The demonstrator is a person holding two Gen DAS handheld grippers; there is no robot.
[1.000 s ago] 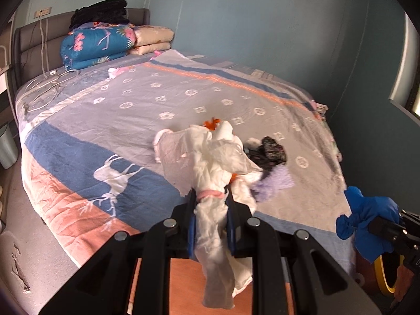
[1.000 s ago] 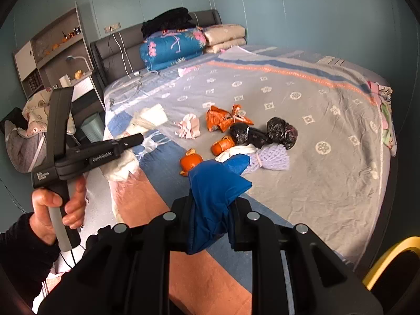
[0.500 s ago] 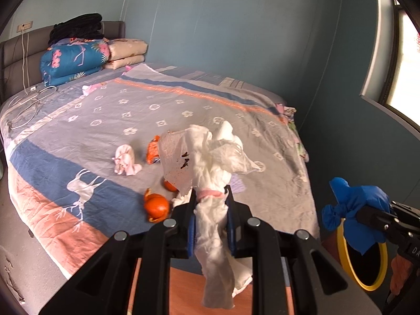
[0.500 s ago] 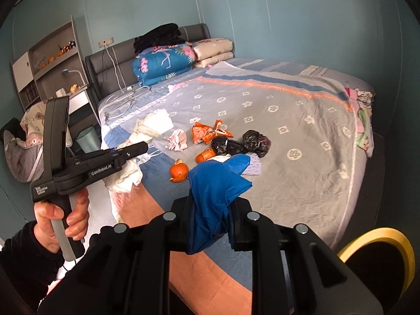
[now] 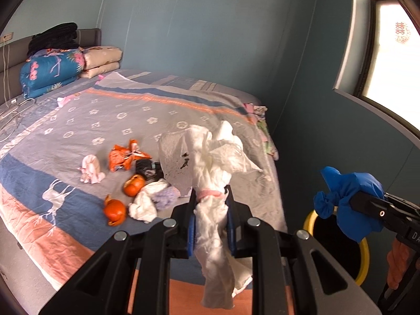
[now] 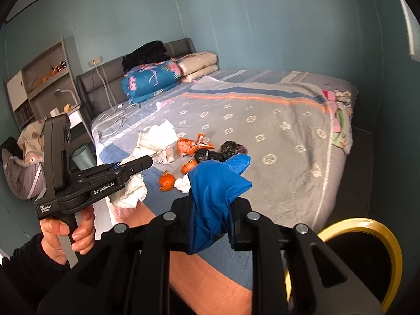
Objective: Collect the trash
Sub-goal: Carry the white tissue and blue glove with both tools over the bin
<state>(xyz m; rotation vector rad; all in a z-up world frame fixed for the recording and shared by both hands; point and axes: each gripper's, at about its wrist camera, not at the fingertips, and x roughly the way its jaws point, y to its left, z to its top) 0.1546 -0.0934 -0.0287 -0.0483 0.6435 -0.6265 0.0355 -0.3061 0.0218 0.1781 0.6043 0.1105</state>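
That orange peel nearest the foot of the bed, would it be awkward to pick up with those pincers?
Probably a little. The orange peel looks like a hollow, curled shell, so it likely weighs almost nothing and would crush or tear under a firm squeeze. Its rounded shape might let it rock or roll if nudged, though the soft bedspread should damp that.

daylight from the blown-out window [image 5: 388, 60] lights the sharp, fisheye-curved views with dark corners.

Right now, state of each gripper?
Left gripper: shut on the white crumpled bag.
Right gripper: shut on the blue crumpled bag.
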